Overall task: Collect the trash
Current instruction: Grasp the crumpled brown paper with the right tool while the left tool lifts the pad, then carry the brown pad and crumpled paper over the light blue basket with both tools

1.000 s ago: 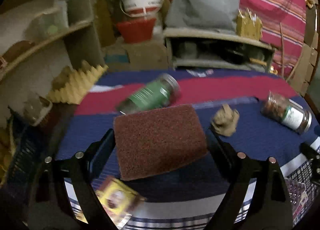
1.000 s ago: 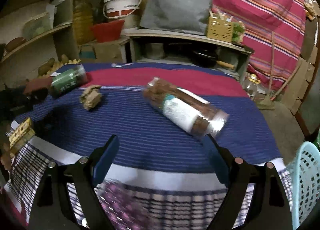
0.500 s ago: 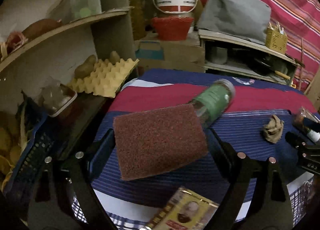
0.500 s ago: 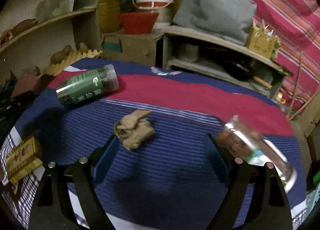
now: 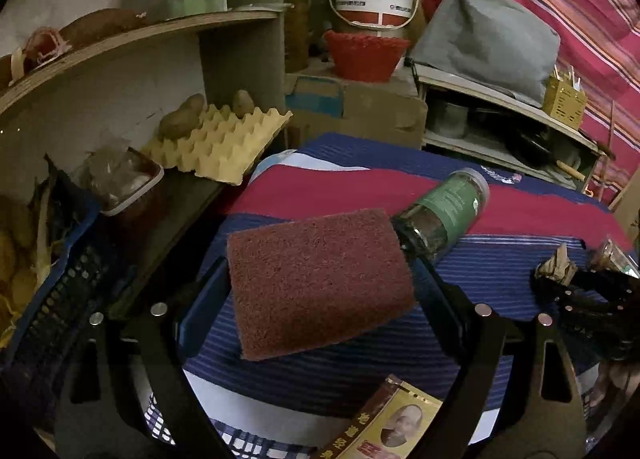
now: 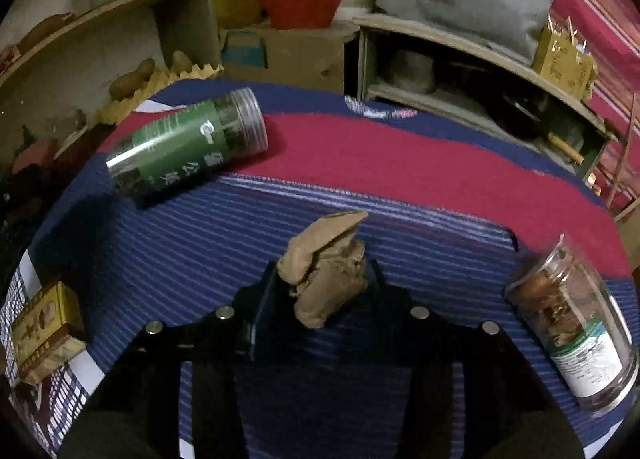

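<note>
Already both hands are loaded, or nearly so, though nothing in these views shows a piece of trash delivered anywhere. The left gripper is clamped across a rust-brown rectangular scouring pad, its jaws standing wide because the pad is wide, and carries it clear above the table with the blue, red and white striped cloth. The right gripper has just been closing its jaws around the crumpled wad of tan-brown paper, which sits between the blue pads; both pads look to be against its sides, so I judge the wad grasped, though whether it has left the cloth I cannot tell. From the left wrist view the same wad shows at the tip of the other tool, far right. Left on the cloth are a clear plastic jar with a green label lying on its side toward the far left, a second clear jar of brown contents with a white label lying at the right edge, and a small yellow and gold printed carton at the near left edge; which of these count as trash is a matter of judgement. No bin is plainly visible in the current views, only a dark blue perforated crate beside the table on the left, holding yellowish scraps. So the work seems roughly midway: two items in hand, their disposal and perhaps three more pickups to come.
</note>
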A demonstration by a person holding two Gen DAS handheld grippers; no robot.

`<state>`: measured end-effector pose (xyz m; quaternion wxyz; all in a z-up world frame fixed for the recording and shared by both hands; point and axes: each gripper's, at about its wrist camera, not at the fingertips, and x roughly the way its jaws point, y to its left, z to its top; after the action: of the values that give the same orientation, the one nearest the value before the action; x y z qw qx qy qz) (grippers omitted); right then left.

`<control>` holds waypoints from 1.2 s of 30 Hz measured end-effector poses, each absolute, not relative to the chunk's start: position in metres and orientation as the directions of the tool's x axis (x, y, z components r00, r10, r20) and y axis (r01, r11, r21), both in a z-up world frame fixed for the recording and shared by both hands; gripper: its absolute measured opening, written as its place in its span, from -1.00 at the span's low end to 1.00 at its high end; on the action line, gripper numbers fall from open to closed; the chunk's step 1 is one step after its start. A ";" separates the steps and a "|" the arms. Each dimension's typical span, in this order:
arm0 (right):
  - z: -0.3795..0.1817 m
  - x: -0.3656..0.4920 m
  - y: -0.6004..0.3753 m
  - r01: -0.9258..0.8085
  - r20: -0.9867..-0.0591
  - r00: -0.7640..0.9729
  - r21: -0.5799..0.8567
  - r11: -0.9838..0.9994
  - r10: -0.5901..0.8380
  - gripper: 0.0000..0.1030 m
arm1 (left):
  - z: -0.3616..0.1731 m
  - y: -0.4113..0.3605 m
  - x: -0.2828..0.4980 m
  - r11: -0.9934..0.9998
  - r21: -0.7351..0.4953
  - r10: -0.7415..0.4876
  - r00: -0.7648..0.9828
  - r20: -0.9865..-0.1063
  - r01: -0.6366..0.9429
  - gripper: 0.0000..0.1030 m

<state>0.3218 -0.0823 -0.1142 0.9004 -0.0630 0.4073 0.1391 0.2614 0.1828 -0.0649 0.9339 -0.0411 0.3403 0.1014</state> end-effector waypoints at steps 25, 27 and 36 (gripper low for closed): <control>-0.013 0.184 -0.246 -0.051 -0.575 0.818 -0.030 0.998 0.024 -0.18 | -0.020 0.063 0.213 0.999 0.034 -0.013 0.838 -0.545 0.037 0.70; -0.013 0.171 -0.263 -0.017 -0.565 0.825 -0.031 0.999 -0.004 -0.18 | -0.016 0.050 0.207 0.997 0.024 -0.046 0.839 -0.542 0.070 0.70; -0.021 0.107 -0.345 0.119 -0.564 0.817 -0.040 0.992 -0.121 -0.18 | -0.004 -0.023 0.172 0.973 -0.019 -0.207 0.828 -0.522 0.231 0.70</control>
<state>0.1071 -0.3449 -0.0205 0.9531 -0.0014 0.2961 -0.0629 0.1716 -0.0234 -0.0043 0.9557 0.0226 0.2702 -0.1146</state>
